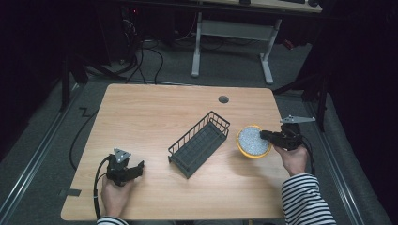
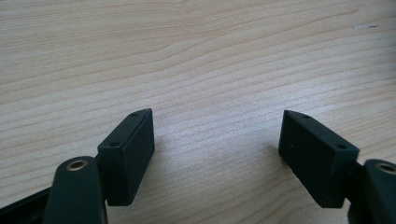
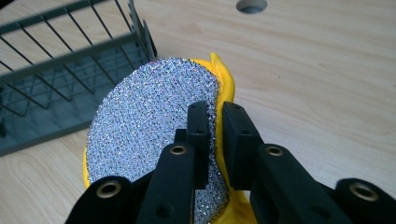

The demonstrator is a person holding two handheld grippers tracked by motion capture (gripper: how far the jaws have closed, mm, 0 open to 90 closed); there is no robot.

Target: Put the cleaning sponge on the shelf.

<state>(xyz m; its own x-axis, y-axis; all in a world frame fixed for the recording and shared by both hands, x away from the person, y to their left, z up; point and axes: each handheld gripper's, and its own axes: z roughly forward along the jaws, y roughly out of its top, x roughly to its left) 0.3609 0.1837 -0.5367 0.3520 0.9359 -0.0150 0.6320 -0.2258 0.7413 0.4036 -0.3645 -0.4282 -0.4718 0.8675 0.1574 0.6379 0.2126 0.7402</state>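
A light wooden table point(image 1: 155, 117) takes up the middle of the high view, with a round cable hole point(image 1: 223, 99) near its far edge and dark floor and the legs of another desk point(image 1: 232, 42) beyond it. Near the table's centre sits a dark wire basket point(image 1: 199, 143), long and narrow, set at a slant so that one short end points toward the far right; in the right gripper view its wire wall point(image 3: 70, 51) stands just beyond the sponge. Right of the basket, close to its far end, is a round scouring sponge point(image 1: 253, 140), yellow underneath with a silvery, glittering mesh face point(image 3: 149, 121); it is near the table's right edge. The right gripper point(image 1: 267, 136), held by a hand in a striped sleeve point(image 1: 305, 201), reaches in from the right, and in its own view its two black jaws are drawn close together, pinching the sponge's edge, one jaw on the mesh face and the other on the yellow rim point(image 3: 226, 88). The left gripper point(image 1: 133, 169) rests low at the table's near left, well apart from the basket, and in its own view its jaws stand wide apart over bare wood point(image 2: 210, 70) with nothing between them
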